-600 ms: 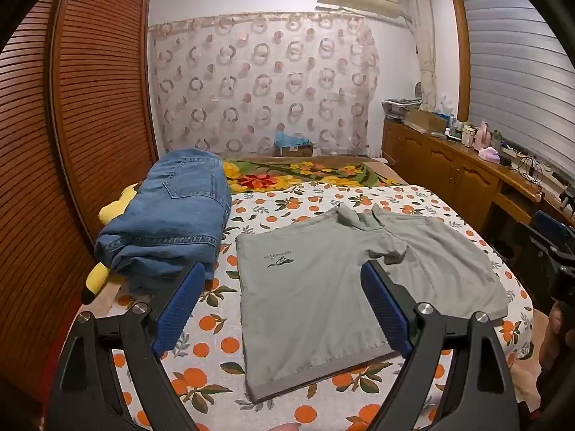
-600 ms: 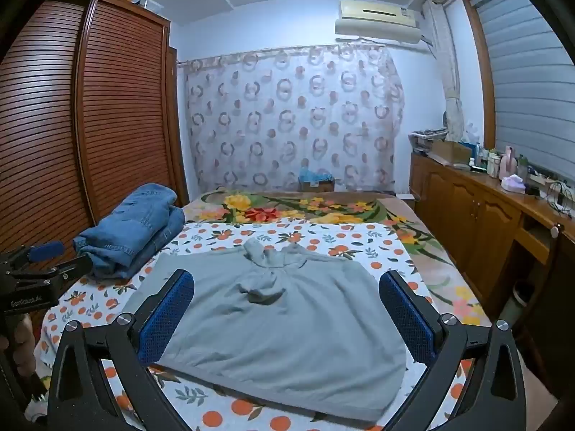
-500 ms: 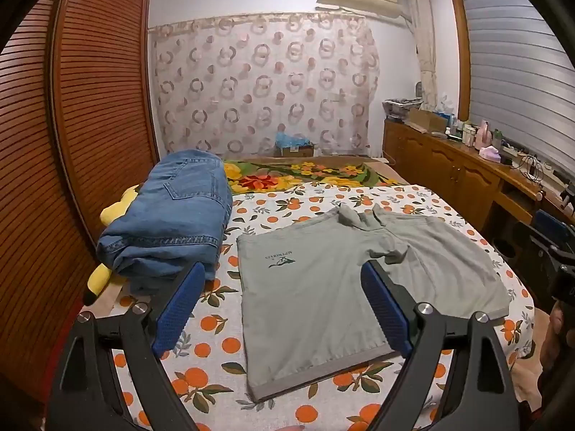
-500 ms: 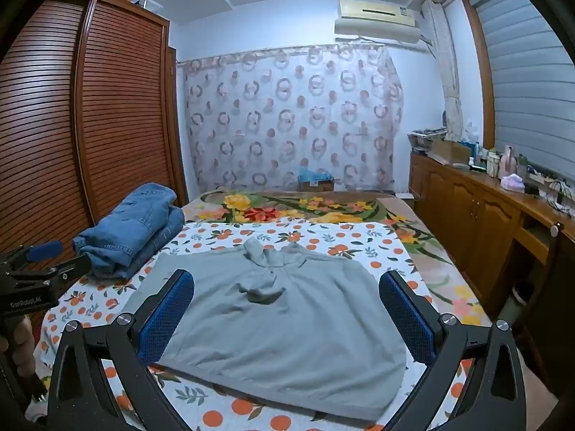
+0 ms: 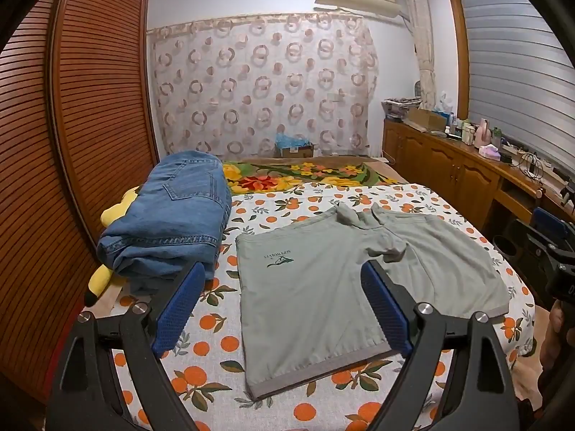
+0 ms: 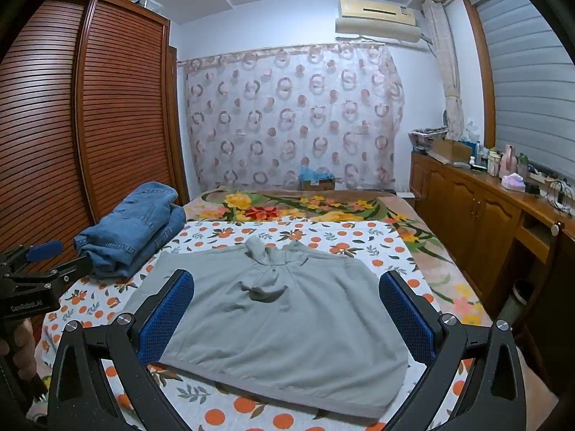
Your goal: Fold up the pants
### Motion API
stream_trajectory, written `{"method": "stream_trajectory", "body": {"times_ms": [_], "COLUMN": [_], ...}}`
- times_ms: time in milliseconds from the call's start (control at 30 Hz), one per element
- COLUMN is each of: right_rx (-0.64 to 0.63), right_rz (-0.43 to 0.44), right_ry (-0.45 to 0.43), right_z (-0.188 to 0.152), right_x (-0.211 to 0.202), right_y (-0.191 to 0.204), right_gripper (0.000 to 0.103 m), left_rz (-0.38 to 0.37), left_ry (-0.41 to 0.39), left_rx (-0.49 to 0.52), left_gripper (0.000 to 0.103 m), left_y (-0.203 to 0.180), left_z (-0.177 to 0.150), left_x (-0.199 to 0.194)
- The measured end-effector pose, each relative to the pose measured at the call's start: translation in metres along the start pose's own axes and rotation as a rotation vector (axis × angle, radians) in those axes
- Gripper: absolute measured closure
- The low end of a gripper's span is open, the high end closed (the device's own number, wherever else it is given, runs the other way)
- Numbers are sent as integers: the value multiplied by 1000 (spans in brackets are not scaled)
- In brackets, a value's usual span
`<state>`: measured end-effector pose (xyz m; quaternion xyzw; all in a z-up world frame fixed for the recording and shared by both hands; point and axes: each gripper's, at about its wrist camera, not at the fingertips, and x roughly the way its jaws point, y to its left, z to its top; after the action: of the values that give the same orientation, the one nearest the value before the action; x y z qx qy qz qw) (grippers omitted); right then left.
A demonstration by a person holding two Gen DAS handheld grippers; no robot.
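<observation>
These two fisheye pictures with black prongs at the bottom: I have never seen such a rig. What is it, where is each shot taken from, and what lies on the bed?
No robot here: a person carries a hand-held two-finger gripper in each hand, each with a camera looking along its fingers. One picture is from the left gripper, the other from the right gripper; the blue strips are their pads. Both stand wide open and hold nothing. Each view also catches the other tool at its edge. On the orange-print bedsheet grey shorts lie spread flat, waistband nearest. Folded blue jeans are stacked by the wooden wardrobe, over a yellow plush toy.
</observation>
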<state>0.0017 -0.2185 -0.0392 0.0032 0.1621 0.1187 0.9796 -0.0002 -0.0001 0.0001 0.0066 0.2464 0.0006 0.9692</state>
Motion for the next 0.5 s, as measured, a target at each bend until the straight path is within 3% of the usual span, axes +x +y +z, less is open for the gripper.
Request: {"method": "stream_trajectory", "body": {"times_ms": [500], "right_rx": [3], "right_rz": [1], "right_ry": [0], "right_z": [-1], "right_x": [0], "right_y": [-1], "right_gripper": [0], "left_rz": [3], "left_ry": [-4], "left_rx": [2], "left_gripper": [14], "left_y": [0], "left_z": [0], "left_x": [0]}}
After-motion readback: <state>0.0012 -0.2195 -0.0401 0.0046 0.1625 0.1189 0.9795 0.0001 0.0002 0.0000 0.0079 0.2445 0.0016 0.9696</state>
